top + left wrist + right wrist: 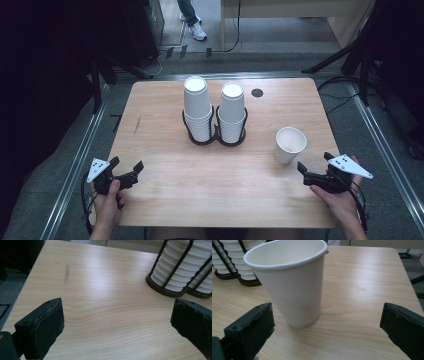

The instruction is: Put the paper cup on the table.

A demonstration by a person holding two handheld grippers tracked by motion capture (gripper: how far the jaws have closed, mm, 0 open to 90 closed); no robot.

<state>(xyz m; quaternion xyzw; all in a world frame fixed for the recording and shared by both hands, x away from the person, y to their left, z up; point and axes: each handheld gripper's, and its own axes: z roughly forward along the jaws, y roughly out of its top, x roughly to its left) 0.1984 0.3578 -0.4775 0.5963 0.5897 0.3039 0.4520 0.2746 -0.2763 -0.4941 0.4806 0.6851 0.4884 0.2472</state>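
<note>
Right gripper (314, 168) jaws wide apart just short of upright paper cup (289, 144); left gripper (126, 168) likewise spread, empty.

In the left gripper view, the cup stacks (175, 272) are cut off at the top and right edges. Beyond the surface (165, 175), a person's legs (192, 20) are cut off at the top edge.

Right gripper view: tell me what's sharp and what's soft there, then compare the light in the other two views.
Right gripper view: the cup is fairly sharp, the near jaws soft, and the cup's shadow faint. Left gripper view: a pale sheen runs across the table, and the jaws blur at the edges. High view: the table is evenly lit and the surroundings fall dark.
</note>
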